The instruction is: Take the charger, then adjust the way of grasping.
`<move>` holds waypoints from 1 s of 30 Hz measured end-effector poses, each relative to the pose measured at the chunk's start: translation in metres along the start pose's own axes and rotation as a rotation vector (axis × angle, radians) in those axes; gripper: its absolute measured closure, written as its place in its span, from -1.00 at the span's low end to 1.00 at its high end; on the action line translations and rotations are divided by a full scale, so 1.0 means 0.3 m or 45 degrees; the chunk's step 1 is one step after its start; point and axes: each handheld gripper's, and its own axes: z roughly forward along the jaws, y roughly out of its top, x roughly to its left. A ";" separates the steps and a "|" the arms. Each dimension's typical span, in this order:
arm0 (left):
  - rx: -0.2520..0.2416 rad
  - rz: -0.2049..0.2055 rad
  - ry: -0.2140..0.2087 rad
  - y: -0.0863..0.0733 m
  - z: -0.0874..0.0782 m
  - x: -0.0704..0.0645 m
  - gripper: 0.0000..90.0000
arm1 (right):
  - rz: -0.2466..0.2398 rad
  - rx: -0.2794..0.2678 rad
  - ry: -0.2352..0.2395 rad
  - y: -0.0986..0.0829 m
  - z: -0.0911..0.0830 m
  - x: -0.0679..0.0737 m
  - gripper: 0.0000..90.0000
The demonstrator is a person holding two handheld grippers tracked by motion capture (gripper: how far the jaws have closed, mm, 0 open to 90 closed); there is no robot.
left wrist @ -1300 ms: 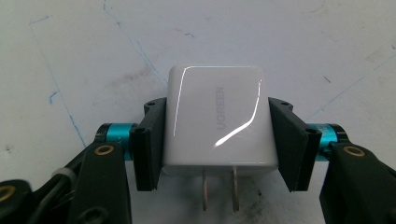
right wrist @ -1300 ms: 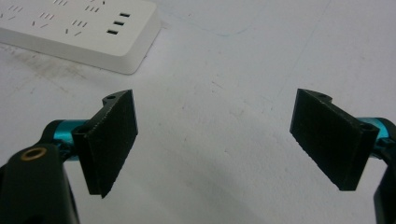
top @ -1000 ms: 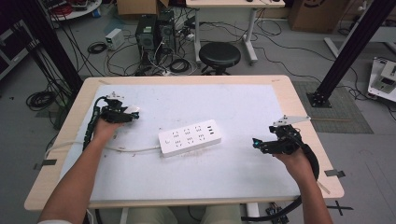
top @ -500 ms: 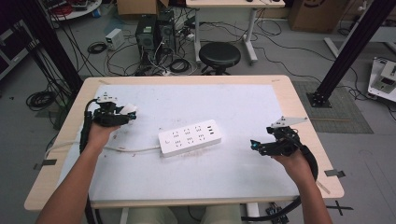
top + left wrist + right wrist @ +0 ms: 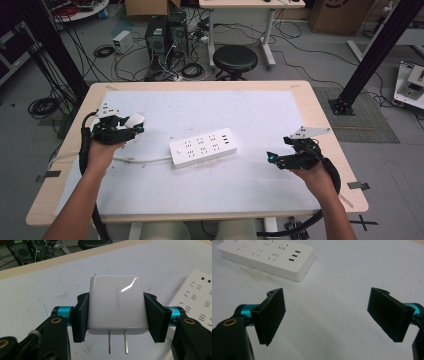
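Fingers [image 5: 80, 317] of left gripper [image 5: 116, 315] clamped a glossy white plastic wall charger [image 5: 115, 303], prongs toward camera; right gripper [image 5: 328, 315] spread wide, low over table.

The high view looks forward and down from above the person's side onto the white-topped table [image 5: 280, 115]. The left gripper view sits low and very close, looking along its jaws across the tabletop, the power strip [image 5: 197, 298] at its right edge. The right gripper view faces that same power strip from nearby; all three views share it.
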 end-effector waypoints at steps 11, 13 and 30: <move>-0.084 0.103 -0.142 0.010 -0.064 -0.078 -0.05 | -0.036 0.007 0.028 0.017 0.007 0.031 -0.66; -0.095 0.123 -0.166 0.013 -0.070 -0.096 -0.05 | -0.035 0.010 0.031 0.025 0.003 0.035 -0.66; -0.128 0.324 -0.351 0.026 -0.085 -0.215 -0.05 | -0.101 0.015 0.129 0.068 0.021 0.081 -0.66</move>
